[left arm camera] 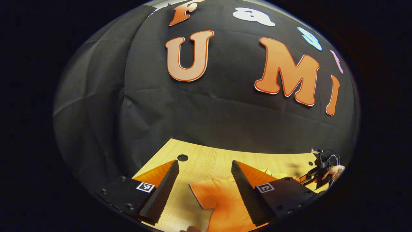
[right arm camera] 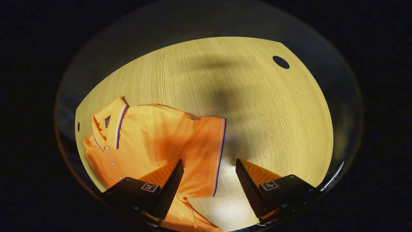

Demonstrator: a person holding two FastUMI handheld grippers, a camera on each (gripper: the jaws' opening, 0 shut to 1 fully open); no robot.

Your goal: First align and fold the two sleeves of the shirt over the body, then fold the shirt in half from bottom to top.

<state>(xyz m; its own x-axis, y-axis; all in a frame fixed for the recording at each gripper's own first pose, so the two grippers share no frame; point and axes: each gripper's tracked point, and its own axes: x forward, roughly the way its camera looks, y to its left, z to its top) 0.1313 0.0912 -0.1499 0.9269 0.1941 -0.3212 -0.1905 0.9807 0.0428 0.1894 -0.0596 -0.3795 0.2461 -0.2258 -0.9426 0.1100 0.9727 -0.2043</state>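
Two grippers hang spread over the pale wooden table (right arm camera: 199,71), pinching nothing. The right gripper (right arm camera: 209,185) hovers above a sleeve (right arm camera: 206,154) of the orange short-sleeved polo shirt (right arm camera: 145,141), which lies flat, collar (right arm camera: 107,125) pointing left, body running toward the camera. The left gripper (left arm camera: 202,187) frames the other sleeve (left arm camera: 212,196).

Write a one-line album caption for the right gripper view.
Open right gripper poised over an orange polo shirt's sleeve on a wooden table.
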